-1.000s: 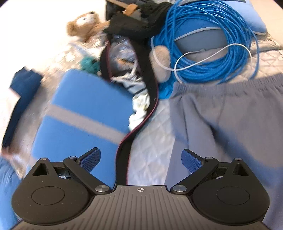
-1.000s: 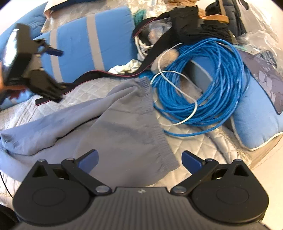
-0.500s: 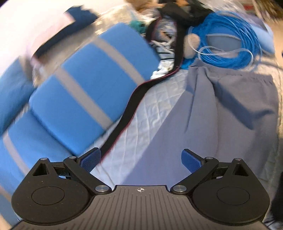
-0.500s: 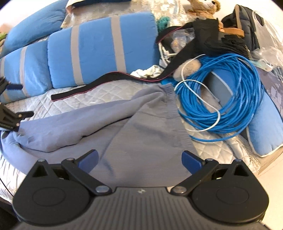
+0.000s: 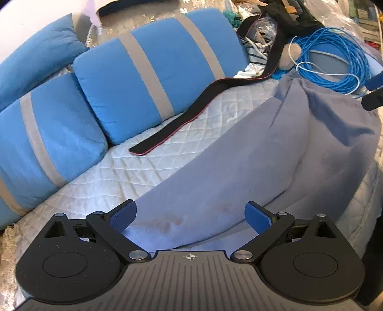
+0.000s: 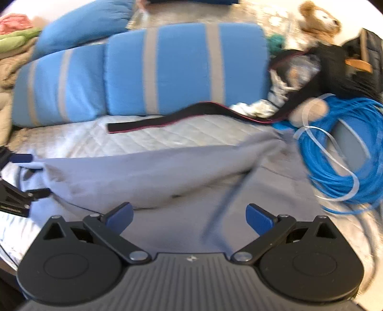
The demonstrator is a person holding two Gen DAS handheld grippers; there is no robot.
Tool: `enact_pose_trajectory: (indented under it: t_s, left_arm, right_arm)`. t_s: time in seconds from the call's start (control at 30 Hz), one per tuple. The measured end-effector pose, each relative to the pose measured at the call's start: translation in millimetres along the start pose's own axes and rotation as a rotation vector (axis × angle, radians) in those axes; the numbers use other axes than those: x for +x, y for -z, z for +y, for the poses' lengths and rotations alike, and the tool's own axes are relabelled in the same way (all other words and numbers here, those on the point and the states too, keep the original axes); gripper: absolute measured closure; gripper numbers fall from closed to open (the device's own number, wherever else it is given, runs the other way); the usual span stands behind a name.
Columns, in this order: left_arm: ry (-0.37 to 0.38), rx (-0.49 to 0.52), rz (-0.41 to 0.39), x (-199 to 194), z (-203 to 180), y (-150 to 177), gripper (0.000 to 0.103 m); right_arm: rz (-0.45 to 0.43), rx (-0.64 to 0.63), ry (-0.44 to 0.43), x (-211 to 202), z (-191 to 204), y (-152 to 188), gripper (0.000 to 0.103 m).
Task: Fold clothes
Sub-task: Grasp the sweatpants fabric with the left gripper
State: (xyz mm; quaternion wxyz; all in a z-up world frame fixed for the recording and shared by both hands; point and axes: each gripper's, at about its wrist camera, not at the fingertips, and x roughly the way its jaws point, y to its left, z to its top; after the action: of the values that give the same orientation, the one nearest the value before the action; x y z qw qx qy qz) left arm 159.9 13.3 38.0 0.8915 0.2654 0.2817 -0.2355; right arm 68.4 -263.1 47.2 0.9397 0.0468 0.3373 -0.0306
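Across the quilted bed cover (image 5: 134, 177), in front of the striped blue cushions (image 5: 153, 79) and beside the coiled blue cable (image 6: 344, 148), lies a grey garment (image 5: 251, 162), soft and limp, probably light, likely to sag and slide when lifted, so best taken by an edge or corner with both tongs. Left gripper (image 5: 190, 215) low over its near end, right gripper (image 6: 189, 216) over the other end, both released, spread wide, grasping nothing.

Quilted white bed cover (image 5: 134, 172) w/ blue cushions w/ grey stripes (image 5: 153, 71) at far left; blue cable coil (image 6: 340, 153) at right, teddy bear (image 6: 318, 16) far right. Bright daylight.
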Motion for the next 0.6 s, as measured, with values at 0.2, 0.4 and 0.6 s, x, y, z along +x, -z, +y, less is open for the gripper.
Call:
enact_pose_trajectory:
  t_s: [0.2,0.4,0.6]
  left_arm:
    - [-0.03,-0.021,-0.03,-5.0,17.5,3.8,0.004]
    - [-0.111,0.042,0.029,-8.3,70.0,14.1,0.005]
    - [-0.142,0.191,0.113,-15.3,140.3,48.6,0.01]
  right_arm:
    - [-0.042,-0.106,-0.078,6.4,32.7,1.9,0.0]
    - [-0.036,-0.086,-0.111,8.3,25.0,3.5,0.0]
    - [0.02,0.102,-0.12,19.3,-5.2,0.2,0.0]
